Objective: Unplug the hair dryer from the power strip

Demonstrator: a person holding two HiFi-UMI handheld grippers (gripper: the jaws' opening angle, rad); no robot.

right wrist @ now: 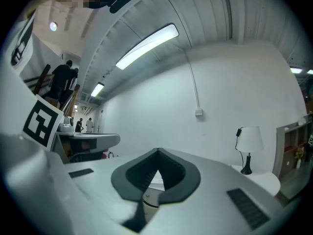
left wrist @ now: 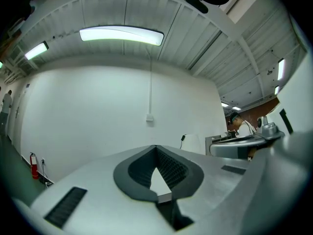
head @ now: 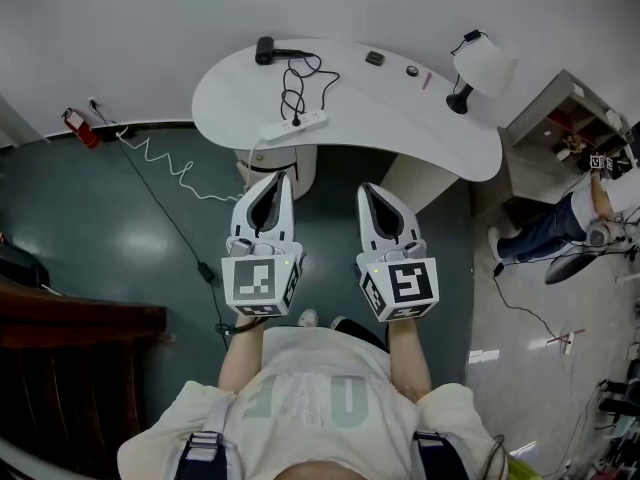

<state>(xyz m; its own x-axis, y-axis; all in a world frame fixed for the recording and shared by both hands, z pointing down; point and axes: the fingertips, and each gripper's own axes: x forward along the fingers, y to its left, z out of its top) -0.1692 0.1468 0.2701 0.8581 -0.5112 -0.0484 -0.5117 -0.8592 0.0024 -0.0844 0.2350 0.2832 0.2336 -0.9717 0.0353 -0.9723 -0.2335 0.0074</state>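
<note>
Power strip [head: 296,125] lies near the front edge of the counter [head: 400,118]; the black hair dryer [head: 265,50] lies beyond the strip, its cord [head: 295,86] looping down to it. Left tool [head: 272,180] and right tool [head: 372,190], both closed and empty, hover short of the strip. The plug, too small to resolve, is likely rigid and tight-seated: grip its body, not the limp cord, bracing the light strip.

table [head: 420,118]: white, curved | on it: hair dryer [head: 266,50], power strip [head: 296,126], lamp [head: 483,66]

Hair dryer [head: 266,50] behind power strip [head: 296,125] — on table [head: 400,118]
</note>
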